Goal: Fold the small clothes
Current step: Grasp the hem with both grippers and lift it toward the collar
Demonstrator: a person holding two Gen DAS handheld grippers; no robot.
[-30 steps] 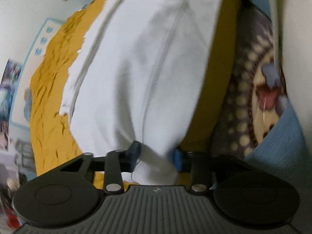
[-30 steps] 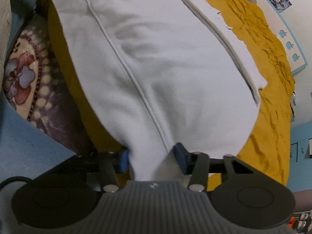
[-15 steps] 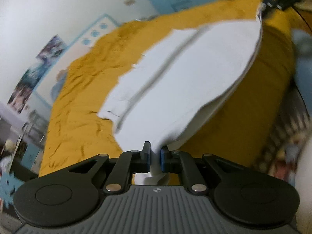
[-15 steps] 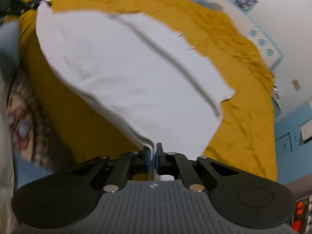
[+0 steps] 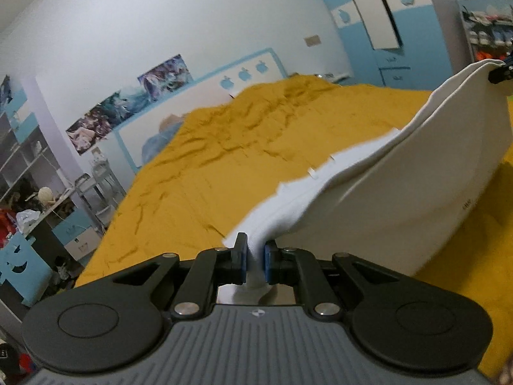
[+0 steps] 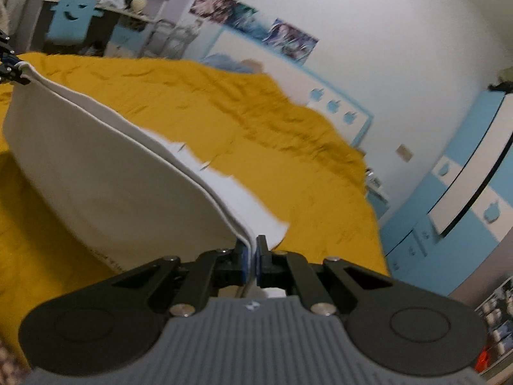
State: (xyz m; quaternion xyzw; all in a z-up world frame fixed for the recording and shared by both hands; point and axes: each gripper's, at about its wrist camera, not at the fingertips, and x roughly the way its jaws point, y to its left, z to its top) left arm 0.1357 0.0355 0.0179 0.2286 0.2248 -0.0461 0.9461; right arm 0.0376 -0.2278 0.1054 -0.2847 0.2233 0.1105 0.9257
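A white garment (image 5: 400,199) hangs lifted over the mustard-yellow bedspread (image 5: 224,160), its far part still trailing on the bed. My left gripper (image 5: 255,258) is shut on one corner of its near edge, the cloth bunched between the blue pads. In the right wrist view the same white garment (image 6: 105,186) stretches to the left. There my right gripper (image 6: 252,261) is shut on the other corner, its doubled hem pinched between the pads. Each view shows the other gripper's tip at the garment's far corner.
The bedspread (image 6: 288,147) covers the whole bed up to a white and blue headboard (image 5: 205,96) with posters above it. Blue cabinets (image 6: 455,192) stand on one side of the bed. Cluttered shelves and a desk (image 5: 41,199) stand on the other side.
Both grippers closed on the garment's near corners and rose, lifting the near edge off the bed. The views swung up from the cloth to the room.
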